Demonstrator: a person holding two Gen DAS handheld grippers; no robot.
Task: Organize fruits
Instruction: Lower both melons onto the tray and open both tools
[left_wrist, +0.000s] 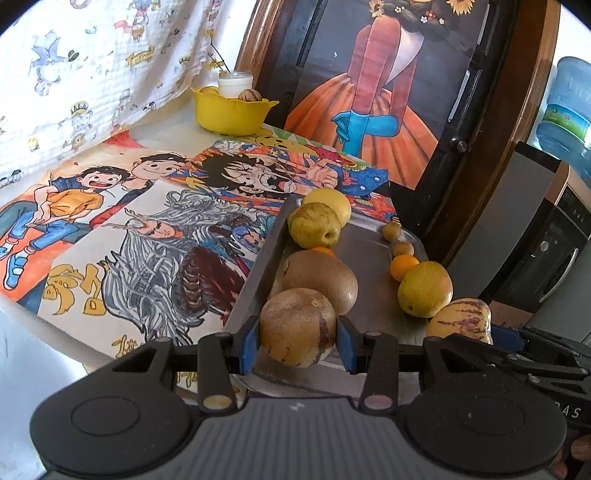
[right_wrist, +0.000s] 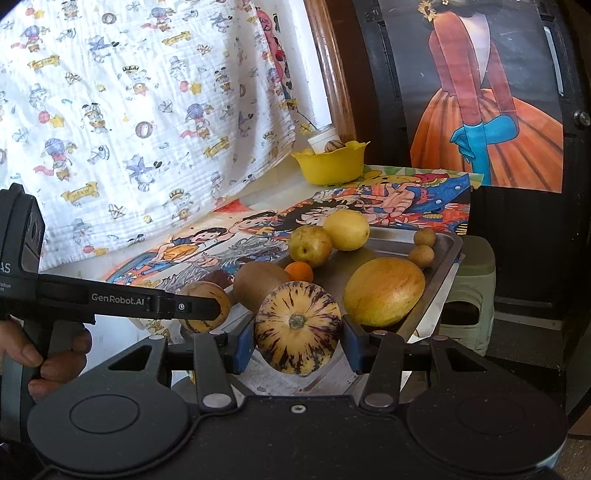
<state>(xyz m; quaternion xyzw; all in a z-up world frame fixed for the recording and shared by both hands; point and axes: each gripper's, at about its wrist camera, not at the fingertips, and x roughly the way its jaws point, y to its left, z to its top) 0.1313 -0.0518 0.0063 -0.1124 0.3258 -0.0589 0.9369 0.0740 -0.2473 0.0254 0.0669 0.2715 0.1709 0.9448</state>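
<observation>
My left gripper is shut on a tan pepino melon with faint purple streaks, at the near end of the metal tray. My right gripper is shut on a yellow pepino melon with purple stripes, also at the tray's near end; this melon shows in the left wrist view. The tray holds a kiwi, a yellow-green pear-like fruit, a lemon, a small orange, a yellow mango-like fruit and small brown longans.
A yellow bowl with fruit and a white cup stands at the table's far end. Cartoon drawings cover the table. A patterned cloth hangs at left. A dark framed door with a painting stands behind. A green stool is beside the table.
</observation>
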